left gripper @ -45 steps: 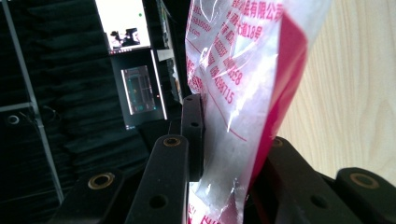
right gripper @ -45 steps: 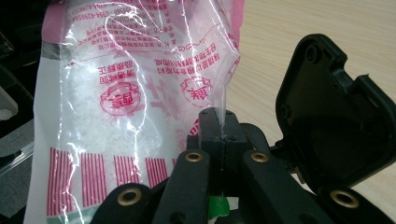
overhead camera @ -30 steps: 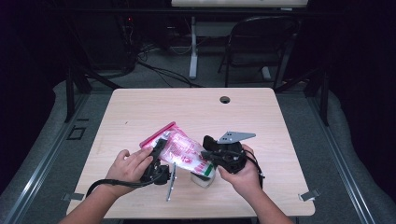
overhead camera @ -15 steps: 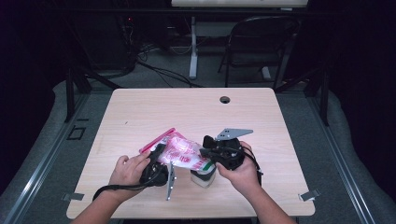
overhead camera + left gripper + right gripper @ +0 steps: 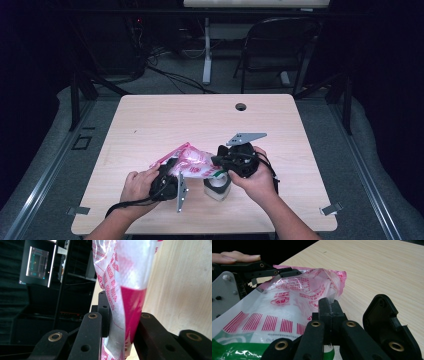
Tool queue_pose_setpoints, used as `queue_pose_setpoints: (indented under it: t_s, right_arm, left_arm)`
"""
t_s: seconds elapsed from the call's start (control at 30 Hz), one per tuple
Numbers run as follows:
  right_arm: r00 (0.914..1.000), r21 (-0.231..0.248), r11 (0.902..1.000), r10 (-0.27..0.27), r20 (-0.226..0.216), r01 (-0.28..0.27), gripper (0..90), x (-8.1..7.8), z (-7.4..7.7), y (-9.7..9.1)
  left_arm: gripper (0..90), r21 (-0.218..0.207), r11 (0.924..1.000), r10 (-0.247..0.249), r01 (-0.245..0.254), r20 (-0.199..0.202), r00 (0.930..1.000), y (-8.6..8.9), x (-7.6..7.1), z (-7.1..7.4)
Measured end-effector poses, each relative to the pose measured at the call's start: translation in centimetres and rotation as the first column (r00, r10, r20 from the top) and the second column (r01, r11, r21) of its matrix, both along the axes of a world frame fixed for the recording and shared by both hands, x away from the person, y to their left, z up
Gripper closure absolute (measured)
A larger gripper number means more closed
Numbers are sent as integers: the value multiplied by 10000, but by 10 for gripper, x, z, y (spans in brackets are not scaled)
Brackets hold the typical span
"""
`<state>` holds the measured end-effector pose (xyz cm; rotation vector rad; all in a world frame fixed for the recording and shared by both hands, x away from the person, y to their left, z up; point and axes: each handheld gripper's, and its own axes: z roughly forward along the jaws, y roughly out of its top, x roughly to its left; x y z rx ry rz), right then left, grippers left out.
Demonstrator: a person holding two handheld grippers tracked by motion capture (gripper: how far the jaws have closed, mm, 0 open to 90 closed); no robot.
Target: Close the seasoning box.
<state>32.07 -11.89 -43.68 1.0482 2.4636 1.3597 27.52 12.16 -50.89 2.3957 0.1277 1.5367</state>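
The plastic bag (image 5: 192, 164) is pinched between both grippers' jaws above the table (image 5: 150, 120).

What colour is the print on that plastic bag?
Pink-red print on clear plastic bag, green at one end; clearest in the right gripper view.

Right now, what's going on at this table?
A person is working on a plastic bag printed in pink and green, a gripper in each hand. The left gripper is clamped on one edge of it and the right gripper pinches another, holding it just above the wooden table. A tape roll sits below.
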Motion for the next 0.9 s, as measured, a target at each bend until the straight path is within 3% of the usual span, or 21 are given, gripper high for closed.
queue_pose_setpoints:
  t_s: [0.2,0.33,0.5,0.63,0.87,0.9]
  right_arm:
    - [9999,-115,9999,35,-137,-36,900,2,3,1]
    - [9998,-168,9999,16,-184,-19,900,3,3,1]
    - [9997,-269,9996,52,-250,-58,900,4,4,2]
    - [9997,-287,9995,81,-249,-88,900,4,6,3]
    - [9992,-438,9988,187,-365,-203,900,4,3,6]
    - [9992,-409,9991,129,-382,-144,900,4,1,7]
  left_arm:
    - [811,-148,9999,69,-73,-294,9995,-1,1,-1]
    - [816,-785,9969,56,-106,-632,9980,-1,3,-3]
    - [819,-1116,9936,79,-173,-846,9964,-1,2,-5]
    - [821,-1778,9837,94,-285,-1073,9942,0,3,-6]
    - [822,-2128,9756,191,-540,-1628,9865,1,3,-14]
    - [822,-2469,9674,118,-559,-1766,9842,0,3,-17]
